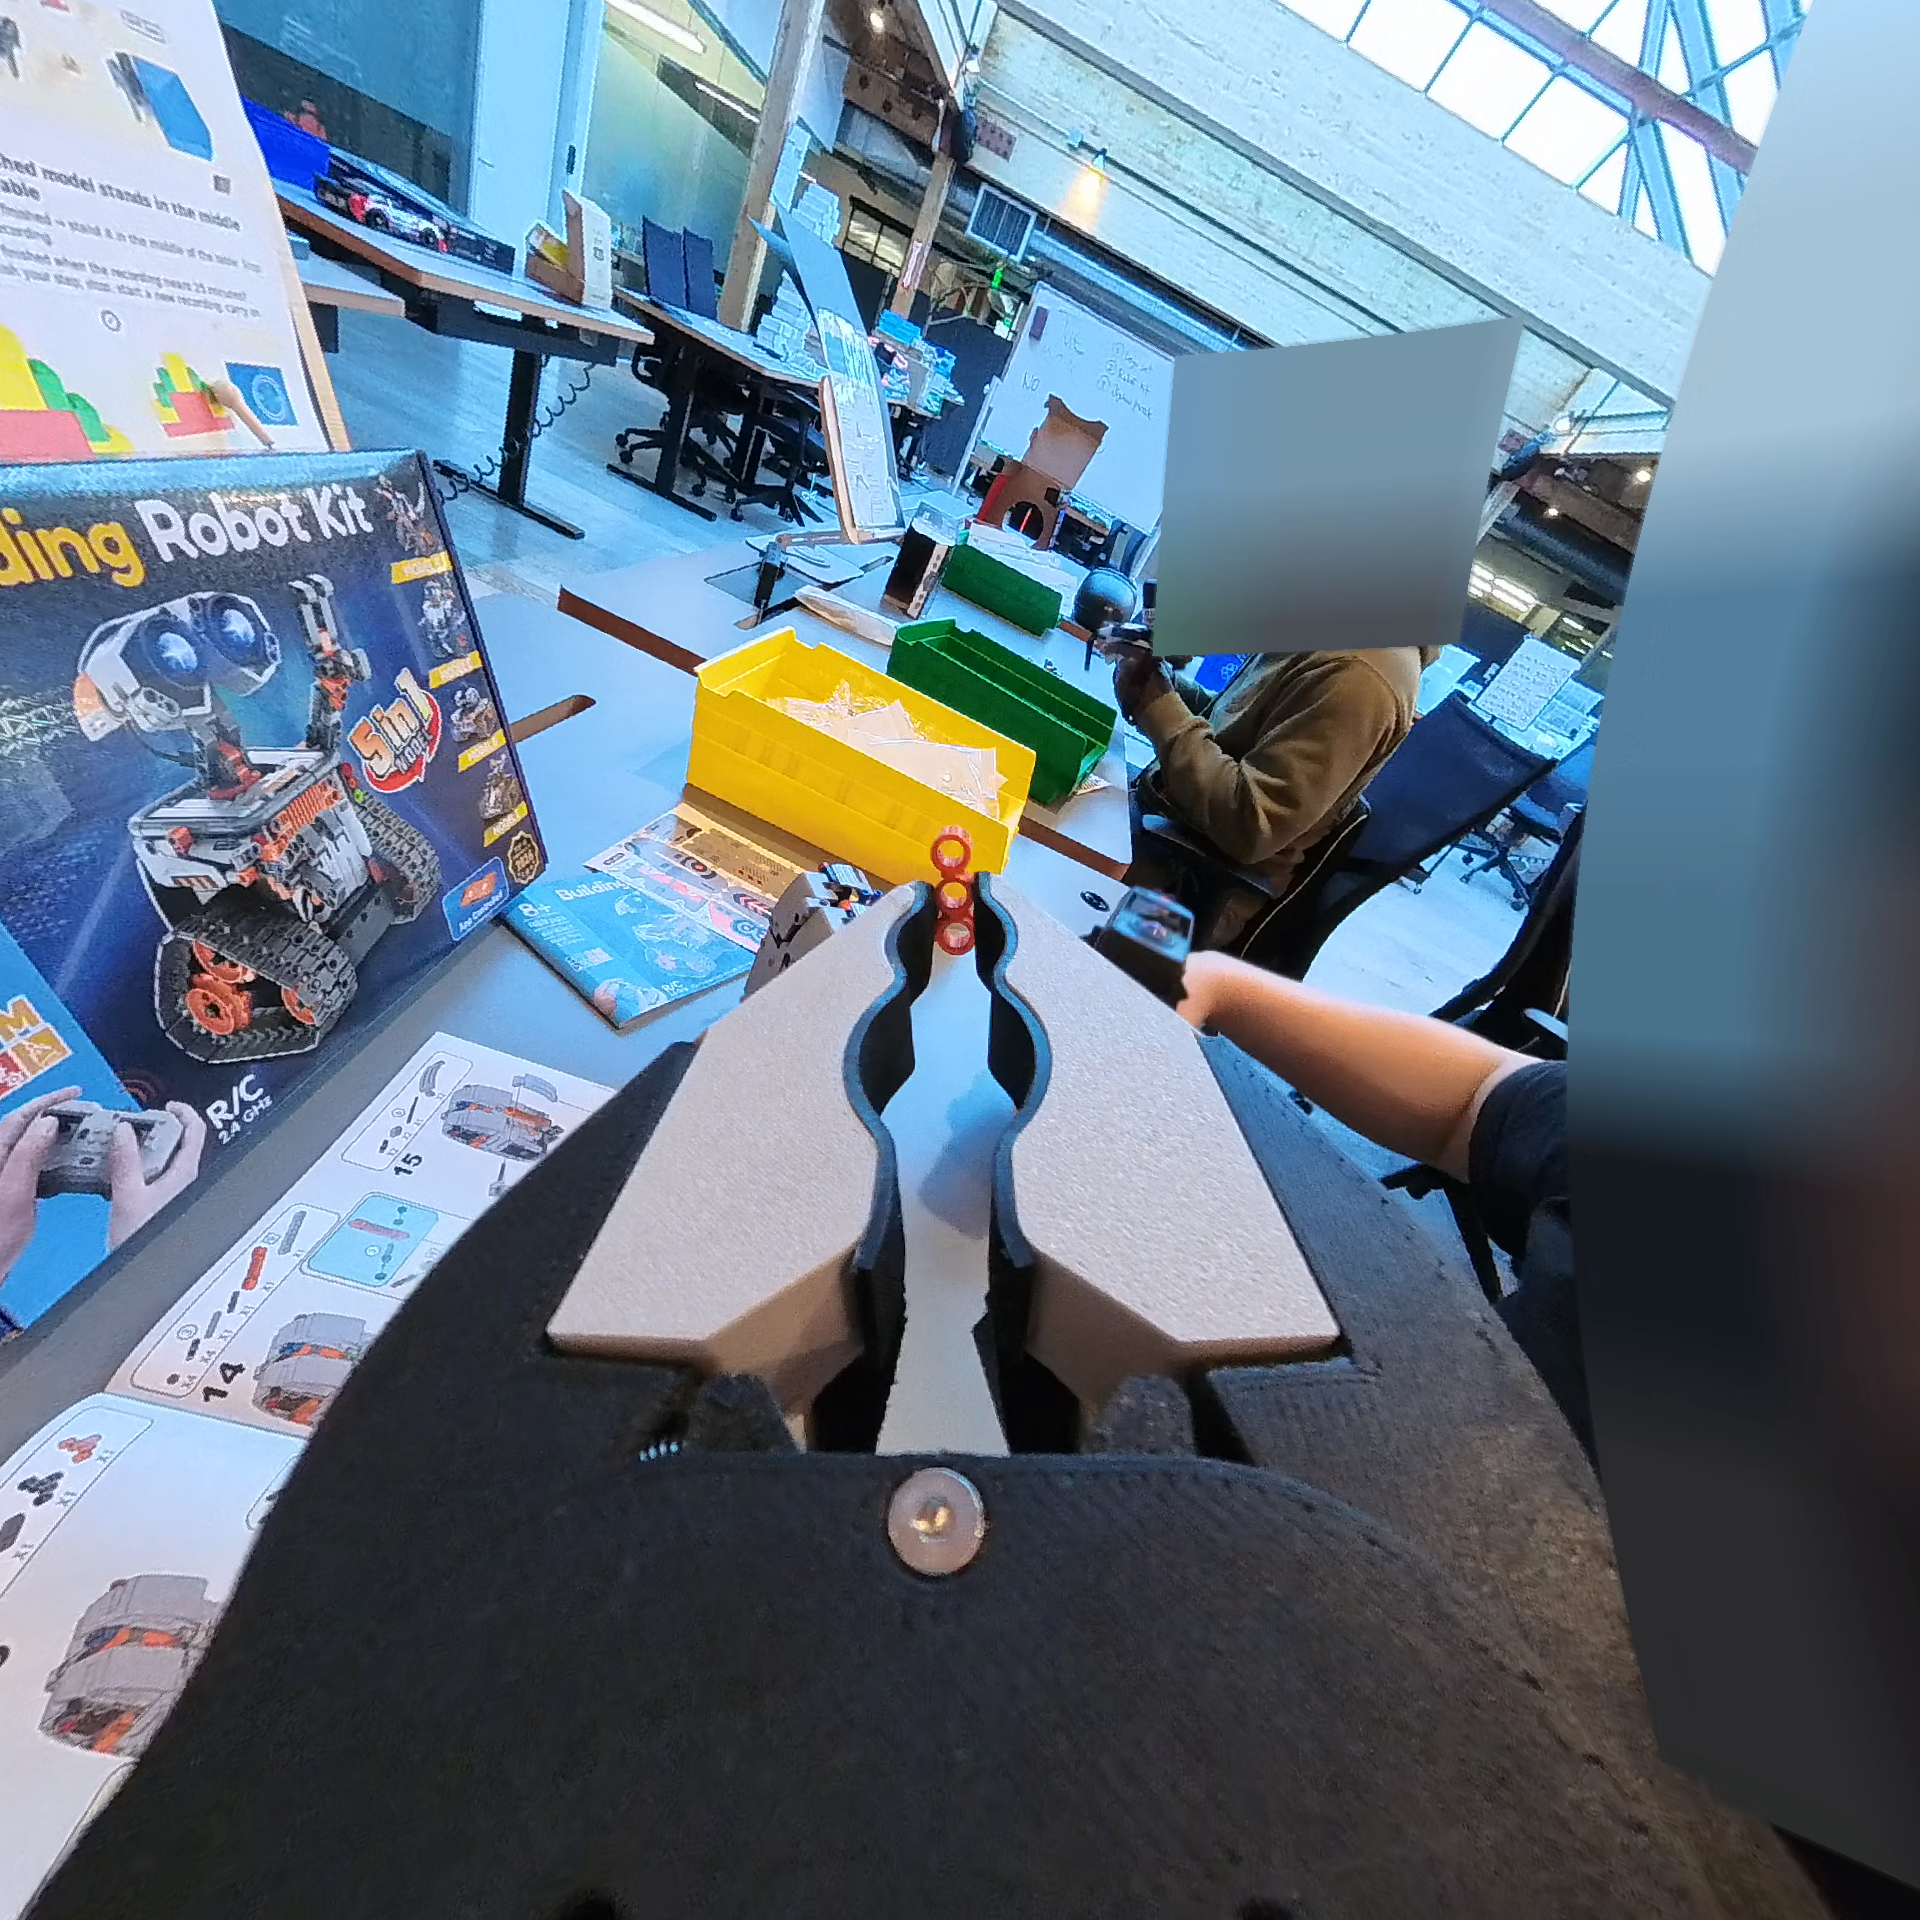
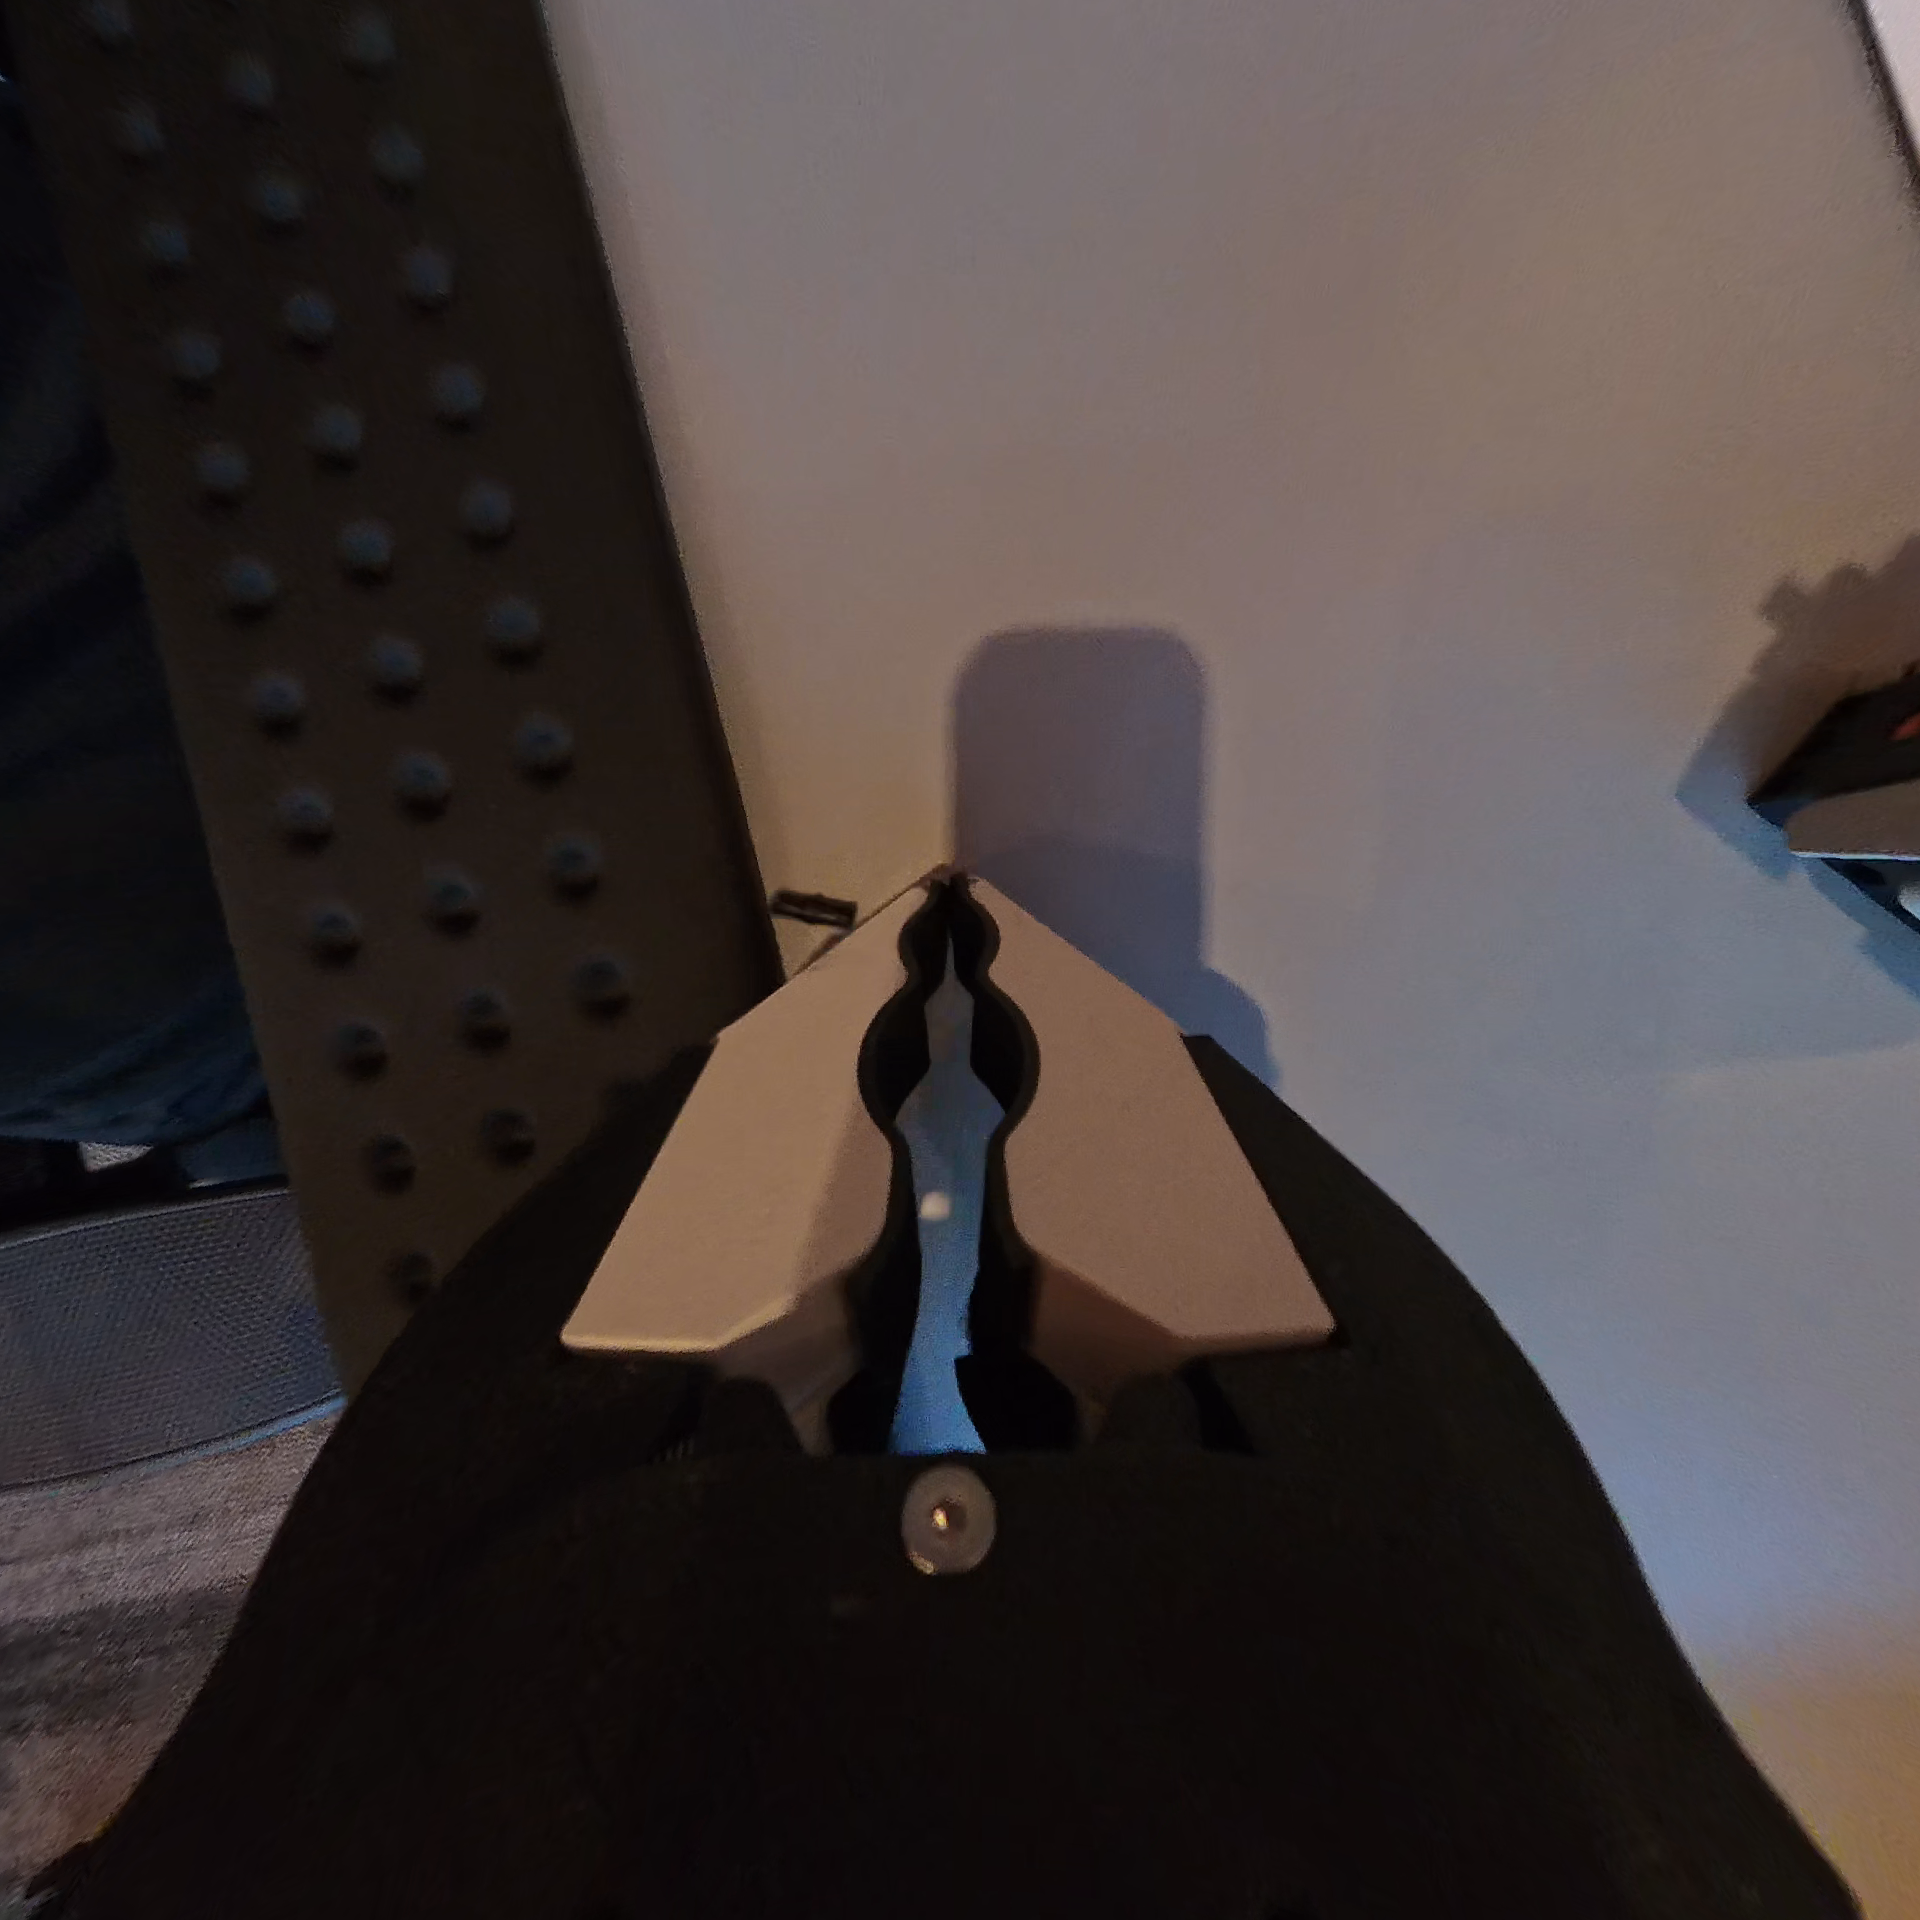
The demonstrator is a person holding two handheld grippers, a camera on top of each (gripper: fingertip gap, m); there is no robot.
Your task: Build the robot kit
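In the left wrist view my left gripper (image 1: 953, 904) is shut on a small red three-hole beam (image 1: 951, 857). The pads press on its lower holes and its top hole sticks out past the tips, above the grey table (image 1: 582, 675). A small grey model part (image 1: 805, 914) lies just left of the tips. My right gripper (image 2: 951, 883) is shut, its tips meeting low over a white surface (image 2: 1247, 416), and I see nothing between them. A small black piece (image 2: 816, 906) lies just left of its tips. The right gripper also shows in the left wrist view (image 1: 1148, 930), held by a bare arm.
A yellow bin (image 1: 852, 758) with clear bags and a green bin (image 1: 997, 696) stand beyond. A robot kit box (image 1: 239, 748), a booklet (image 1: 634, 935) and instruction sheets (image 1: 312, 1247) lie left. A seated person (image 1: 1278, 758) is behind. A dark studded strip (image 2: 395, 623) runs left in the right wrist view. My hands' fingertips stand some 35 cm from each other.
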